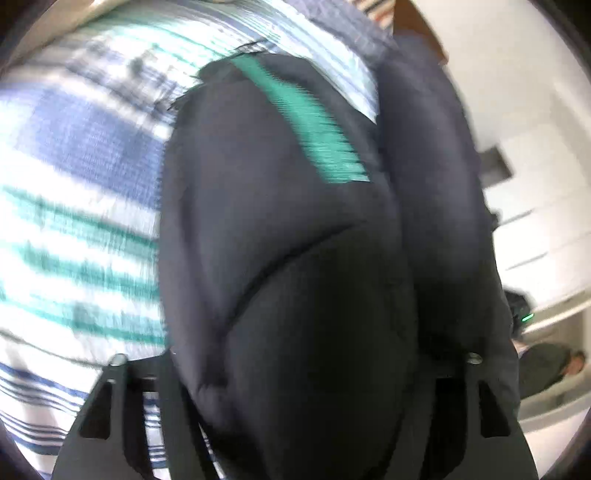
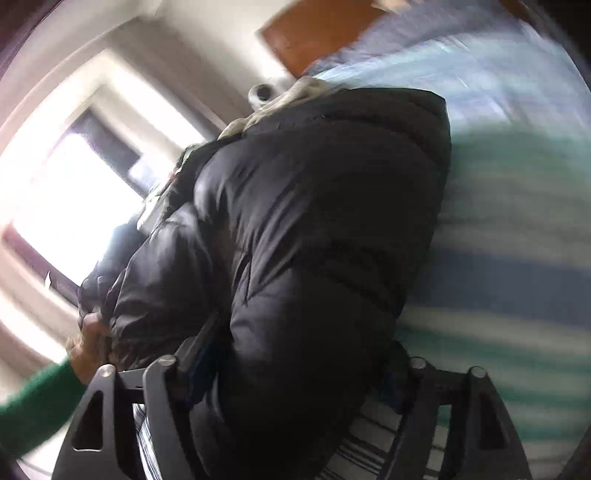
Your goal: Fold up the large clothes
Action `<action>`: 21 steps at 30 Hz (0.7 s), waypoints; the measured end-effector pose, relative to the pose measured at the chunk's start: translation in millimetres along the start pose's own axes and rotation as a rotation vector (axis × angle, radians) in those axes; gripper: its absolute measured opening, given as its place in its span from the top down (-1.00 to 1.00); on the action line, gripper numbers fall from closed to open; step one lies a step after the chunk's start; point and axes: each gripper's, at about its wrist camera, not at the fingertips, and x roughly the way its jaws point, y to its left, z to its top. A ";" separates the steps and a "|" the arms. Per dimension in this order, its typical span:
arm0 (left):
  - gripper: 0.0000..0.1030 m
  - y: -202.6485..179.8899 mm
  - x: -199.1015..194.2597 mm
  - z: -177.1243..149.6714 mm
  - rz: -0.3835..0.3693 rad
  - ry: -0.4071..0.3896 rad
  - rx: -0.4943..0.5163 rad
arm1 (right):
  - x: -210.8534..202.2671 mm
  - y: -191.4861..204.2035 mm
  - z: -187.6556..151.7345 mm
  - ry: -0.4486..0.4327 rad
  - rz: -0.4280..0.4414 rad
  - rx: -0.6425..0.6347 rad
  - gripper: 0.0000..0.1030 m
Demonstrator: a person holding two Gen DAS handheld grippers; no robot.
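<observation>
A black puffer jacket (image 1: 280,258) with a green stripe fills the left wrist view and hangs above the striped bed cover (image 1: 74,177). My left gripper (image 1: 295,373) is shut on a thick bunch of the jacket; its fingertips are buried in the fabric. In the right wrist view the same jacket (image 2: 314,221) bulges between the jaws of my right gripper (image 2: 295,369), which is shut on it. A hand in a green sleeve (image 2: 85,347) touches the jacket's left edge.
The bed cover (image 2: 517,240) has white, blue and green stripes. A bright window (image 2: 62,192) is at the left, a brown wooden headboard (image 2: 317,33) at the top. White cupboards (image 1: 528,184) stand to the right.
</observation>
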 end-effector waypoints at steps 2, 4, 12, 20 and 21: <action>-0.38 -4.9 -18.3 -10.8 0.024 -0.034 0.049 | -20.0 1.6 -10.4 -0.052 -0.041 0.016 -0.81; -0.37 -15.3 -42.0 -21.3 0.100 -0.069 0.119 | -44.4 14.4 -20.3 -0.108 -0.112 -0.015 -0.85; -0.99 -119.4 -125.1 -98.7 0.526 -0.430 0.484 | -121.2 117.1 -53.5 -0.290 -0.599 -0.348 -0.90; -0.99 -167.3 -160.2 -170.9 0.509 -0.610 0.544 | -176.5 186.3 -86.7 -0.424 -0.732 -0.321 -0.99; -0.99 -170.1 -158.0 -178.3 0.505 -0.619 0.539 | -177.3 187.9 -89.0 -0.384 -0.705 -0.313 -0.99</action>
